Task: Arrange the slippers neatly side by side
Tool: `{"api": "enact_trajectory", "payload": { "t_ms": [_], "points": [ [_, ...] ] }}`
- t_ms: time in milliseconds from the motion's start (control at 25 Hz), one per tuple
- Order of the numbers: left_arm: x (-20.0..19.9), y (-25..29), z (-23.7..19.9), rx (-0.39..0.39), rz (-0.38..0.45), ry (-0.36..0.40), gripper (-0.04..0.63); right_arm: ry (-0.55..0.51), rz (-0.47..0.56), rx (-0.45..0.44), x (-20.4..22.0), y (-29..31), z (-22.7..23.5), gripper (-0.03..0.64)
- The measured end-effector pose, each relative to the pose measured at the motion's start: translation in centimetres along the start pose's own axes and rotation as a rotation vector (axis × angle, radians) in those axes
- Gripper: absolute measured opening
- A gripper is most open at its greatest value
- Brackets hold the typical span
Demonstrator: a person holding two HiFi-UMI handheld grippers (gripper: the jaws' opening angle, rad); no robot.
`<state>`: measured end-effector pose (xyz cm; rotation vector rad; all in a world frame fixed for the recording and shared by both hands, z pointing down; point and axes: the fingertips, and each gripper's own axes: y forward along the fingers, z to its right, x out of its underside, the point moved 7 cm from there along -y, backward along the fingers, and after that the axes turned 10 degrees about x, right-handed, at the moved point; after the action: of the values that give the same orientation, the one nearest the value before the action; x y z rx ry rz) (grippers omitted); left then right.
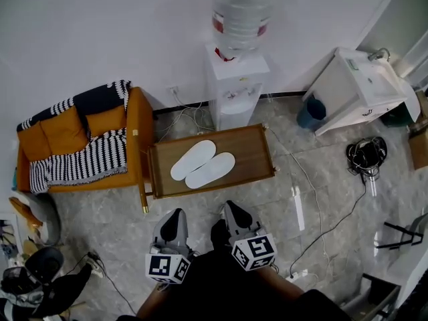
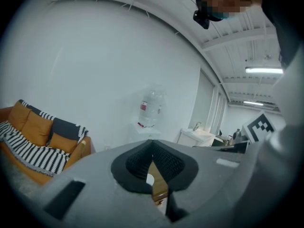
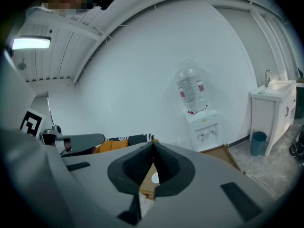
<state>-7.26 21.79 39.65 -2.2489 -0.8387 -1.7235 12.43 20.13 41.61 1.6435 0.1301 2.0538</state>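
Observation:
Two white slippers, one (image 1: pixel 192 159) to the left and the other (image 1: pixel 211 170) to the right, lie flat on a low wooden table (image 1: pixel 251 154). They rest side by side, touching along their length, both slanted the same way. My left gripper (image 1: pixel 175 215) and right gripper (image 1: pixel 231 208) hover over the floor in front of the table, close to the person's body and well short of the slippers. Both are shut with nothing held. In the left gripper view the left gripper (image 2: pixel 152 152) has its pads meeting at the tips; the right gripper (image 3: pixel 153 151) looks the same in its own view.
An orange sofa (image 1: pixel 63 131) with a striped blanket stands left of the table. A water dispenser (image 1: pixel 237 85) is behind it against the wall. A white sink cabinet (image 1: pixel 358 89) and blue bin (image 1: pixel 311 112) are at the right. Cables and a power strip (image 1: pixel 299 208) lie on the floor.

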Motion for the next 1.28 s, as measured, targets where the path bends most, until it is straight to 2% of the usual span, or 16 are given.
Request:
{"api": "enact_trajectory", "payload": {
  "t_ms": [320,600,960,1160,1280],
  "points": [
    [-1.7,6.9,0.9,-0.043,0.011,0.014,0.012,-0.003,-0.054,-0.044,-2.2,5.5,5.2,0.012],
    [-2.7,9.4,0.7,-0.063,-0.007,0.022,0.012,0.041,-0.114,-0.052,-1.6,9.1,6.7,0.012],
    [-3.7,11.2,-1.1,-0.012,-0.017,0.052,0.012,0.091,-0.15,-0.011,-0.7,12.0,6.7,0.012],
    [-4.9,12.3,-3.1,0.01,-0.014,0.051,0.012,0.154,-0.212,0.028,0.3,14.6,6.9,0.012],
    [-5.1,13.0,-4.3,0.028,-0.019,0.046,0.012,0.141,-0.235,0.057,0.9,16.3,6.9,0.012]
  ]
}}
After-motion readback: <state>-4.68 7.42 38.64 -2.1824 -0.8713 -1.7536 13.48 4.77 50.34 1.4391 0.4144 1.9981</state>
